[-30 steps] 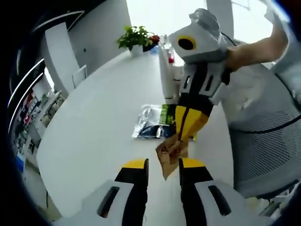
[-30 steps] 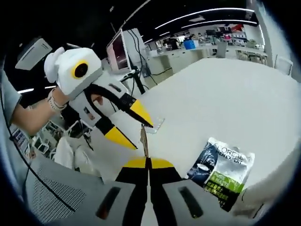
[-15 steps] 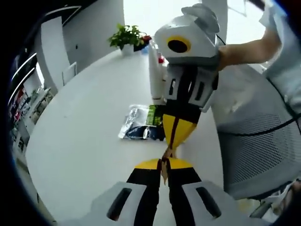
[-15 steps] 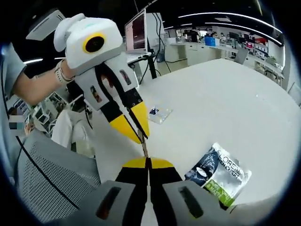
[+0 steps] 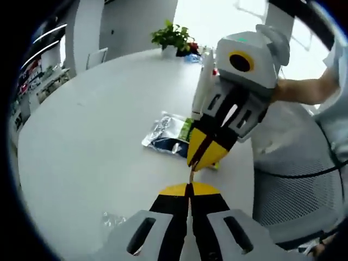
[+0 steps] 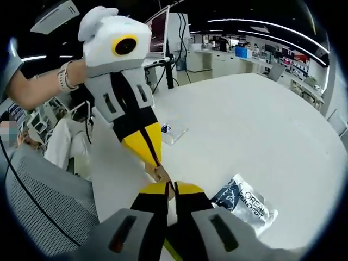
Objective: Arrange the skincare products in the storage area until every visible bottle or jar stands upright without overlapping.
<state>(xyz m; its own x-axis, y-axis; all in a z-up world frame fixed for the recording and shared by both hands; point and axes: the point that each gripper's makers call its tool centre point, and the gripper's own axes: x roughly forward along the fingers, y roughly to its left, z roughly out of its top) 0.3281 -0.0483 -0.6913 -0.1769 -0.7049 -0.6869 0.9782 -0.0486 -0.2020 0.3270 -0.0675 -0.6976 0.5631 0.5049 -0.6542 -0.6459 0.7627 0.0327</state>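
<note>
Left gripper point(image 5: 190, 187) and right gripper point(image 5: 202, 157) are shown tip to tip above the worktop point(image 5: 81, 147), both sets of jaws closed narrow on one small brown sachet point(image 5: 191, 176). In the left gripper view the sachet is seen edge-on as a thin strip, its long axis running from the lower-centre jaws up toward the right gripper at centre-right. In the right gripper view the sachet point(image 6: 161, 173) sits just above the right gripper point(image 6: 169, 187), w/ the left gripper point(image 6: 154, 155) coming down onto it from upper left. Neither gripper is judged nearer; the sachet is shared betw. them, so the coming move turns on which side lets go or pulls.

A silver-green-black pouch point(image 5: 173, 138) lies flat on the worktop at frame centre, just beyond the jaws; the same pouch point(image 6: 246, 203) is shown at lower right of the right gripper view. A small clear packet point(image 6: 173, 131) lies flat at centre, well apart from the pouch. A white upright bottle point(image 5: 202, 89) is partly hidden behind the right gripper; its type cannot be told.

Surface: white, smooth, rounded worktop. Room: open office, potted plant point(image 5: 175, 37) at top centre, mesh chair point(image 5: 296, 185) at right.
</note>
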